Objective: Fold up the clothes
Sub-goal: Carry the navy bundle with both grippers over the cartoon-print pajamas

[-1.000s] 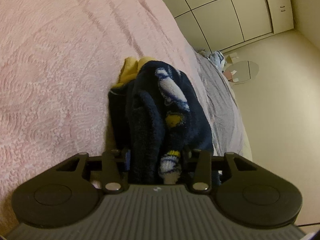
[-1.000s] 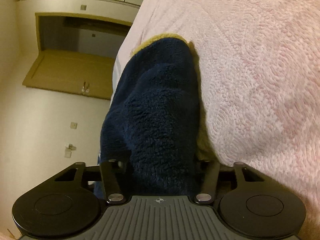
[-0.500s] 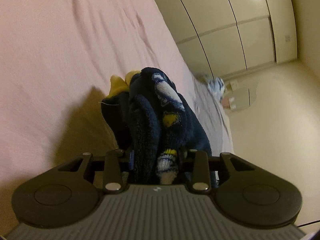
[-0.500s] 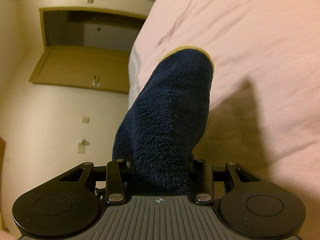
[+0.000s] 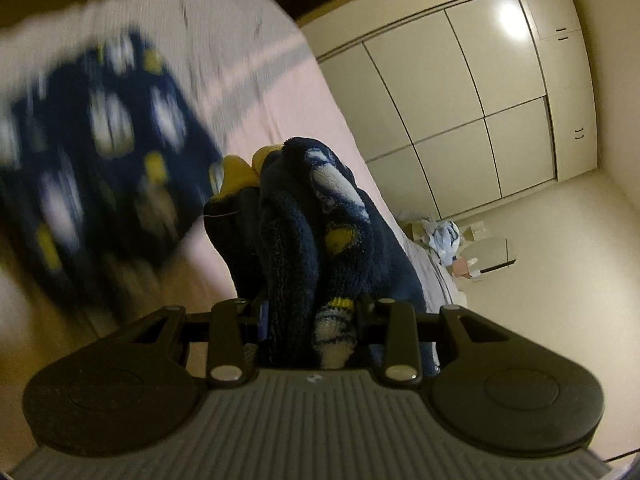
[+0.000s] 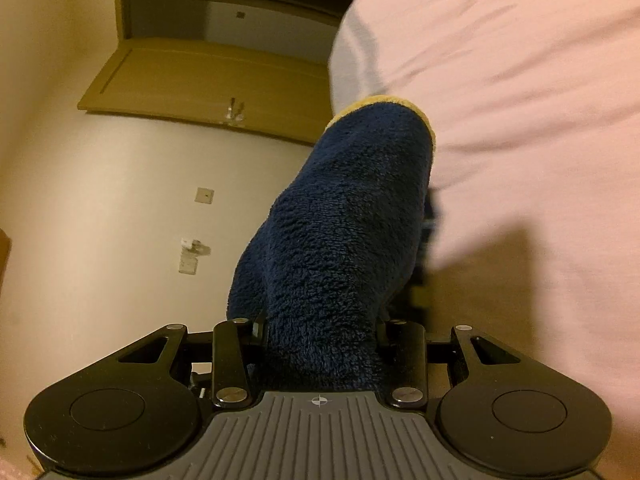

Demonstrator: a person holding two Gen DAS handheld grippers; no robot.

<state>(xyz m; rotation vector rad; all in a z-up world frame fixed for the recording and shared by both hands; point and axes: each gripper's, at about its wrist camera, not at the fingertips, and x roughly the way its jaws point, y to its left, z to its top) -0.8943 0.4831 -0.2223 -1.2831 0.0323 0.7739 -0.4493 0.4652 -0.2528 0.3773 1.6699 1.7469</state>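
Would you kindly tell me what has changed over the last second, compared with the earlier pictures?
Both grippers have lifted the navy fleece garment away from the pink bedspread: the quilting that filled the views a second ago now lies farther off, with more room visible. In the left wrist view the garment's patterned panel now swings, blurred. Unchanged: left gripper and right gripper stay clamped on the fleece.

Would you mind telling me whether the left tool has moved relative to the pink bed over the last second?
Yes. The left tool, shut on the navy fleece garment, has lifted away from the pink bed; the wardrobe doors now fill more of its view.
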